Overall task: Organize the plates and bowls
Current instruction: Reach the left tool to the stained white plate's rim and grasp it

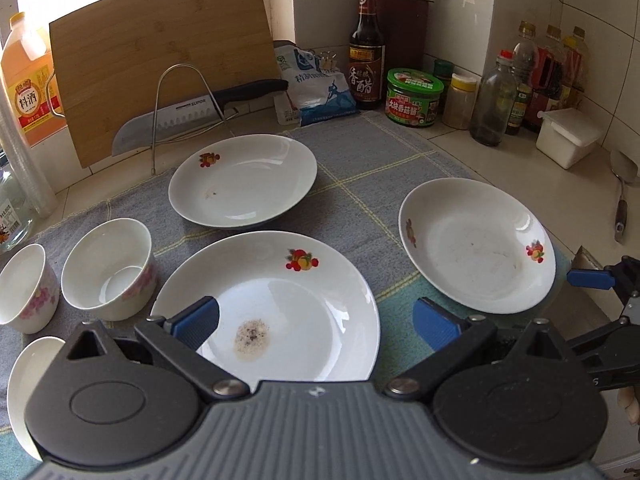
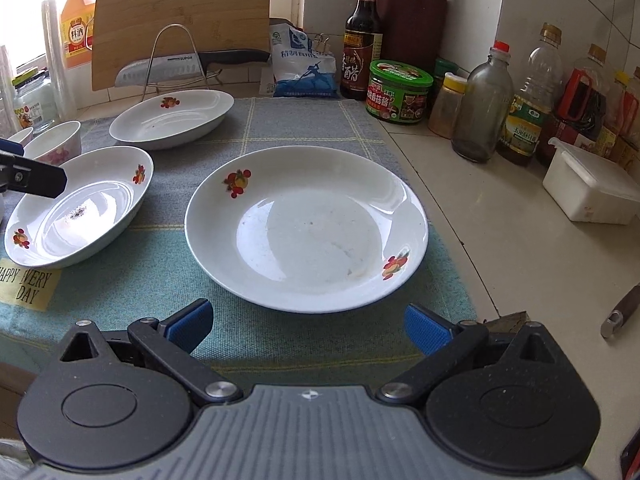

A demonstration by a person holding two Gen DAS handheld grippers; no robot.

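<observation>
Seen only from the left wrist: a third small bowl (image 1: 28, 392) at the lower left edge, beside two floral bowls (image 1: 108, 268) standing upright and just apart on the grey cloth (image 1: 352, 200), and a spatula (image 1: 622, 200) lying on the surface (image 1: 500, 160) to the right. Seen only from the right wrist: a yellow "HAPPY EVERY DAY" label (image 2: 26, 286) on the cloth's near edge, and a clearer row of oil bottles (image 2: 528, 116) along the tiled wall.

Three white plates with red fruit prints, well apart on the cloth: a far plate (image 1: 242, 182) near the knife rack (image 1: 188, 108), a near-left plate (image 1: 272, 308) with a dark speckled stain at its centre, and a right plate (image 2: 306, 228) faintly scuffed, near the cloth's right edge.

Left gripper (image 1: 316, 320) spread wide, empty, hovering over the near rim of the stained plate. Right gripper (image 2: 306, 326) likewise wide and empty, just short of the right plate's near rim.
</observation>
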